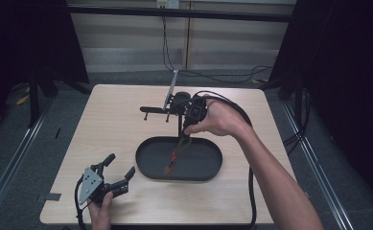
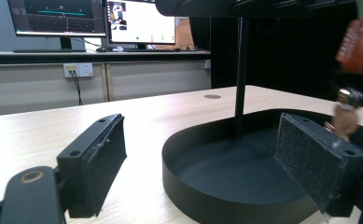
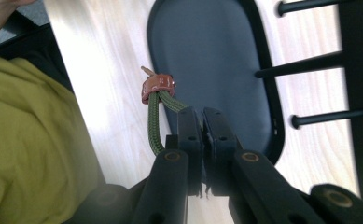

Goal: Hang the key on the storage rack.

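While our right gripper (image 3: pixel 202 116) holds its jaws clamped on the green cord loop (image 3: pixel 157 122) of a key lanyard, the brown leather tag (image 1: pixel 173 156) and keys dangle over the black oval tray (image 1: pixel 148 167), in front of the black hook stand (image 1: pixel 180 125). Our left gripper (image 1: pixel 118 170) rests at the near left of the table (image 1: pixel 112 120), jaws spread wide around nothing, beside the tray.

The tray (image 1: pixel 148 165) lies at the counter's (image 1: pixel 112 120) centre, the rack (image 1: pixel 167 109) rising from its 12 o'clock end. The lanyard (image 1: pixel 177 153) hangs over the tray from the right claw (image 1: pixel 186 128). The left claw (image 1: pixel 119 173) sits at the tray's 8 o'clock, near the counter's front edge.
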